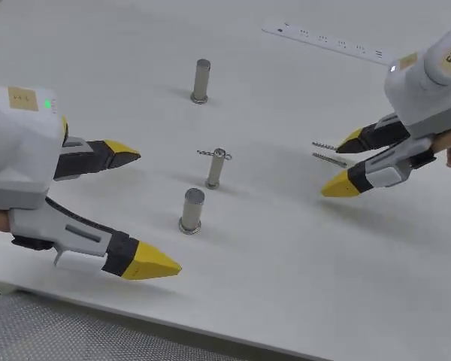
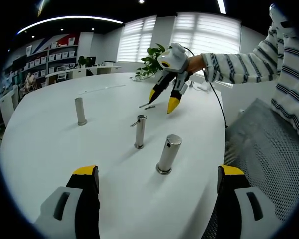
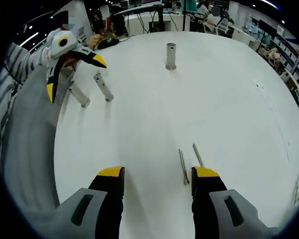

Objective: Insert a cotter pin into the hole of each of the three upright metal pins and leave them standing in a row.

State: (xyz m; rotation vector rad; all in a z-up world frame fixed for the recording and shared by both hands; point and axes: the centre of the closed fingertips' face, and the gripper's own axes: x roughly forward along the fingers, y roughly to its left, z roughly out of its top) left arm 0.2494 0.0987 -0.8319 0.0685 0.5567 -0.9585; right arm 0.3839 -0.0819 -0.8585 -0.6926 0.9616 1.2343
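- Head view: yellow-tipped left gripper [image 1: 154, 210] and right gripper [image 1: 337, 167] both spread, empty.
- Left gripper view: middle upright grey metal pin [image 2: 139, 133] already holds a cotter [image 2: 135, 122].
- Right gripper view: two thin loose wire cotter pins [image 3: 183, 165] lie beside its jaw; light, slippery, probably best pinched mid-shank.

Right gripper [image 3: 157, 172], jaws apart, near two cotter pins [image 3: 183, 167].

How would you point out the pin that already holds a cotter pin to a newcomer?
On the white table, three metal pins stand in a row. Take the middle pin: it alone has a cotter pin through its top.
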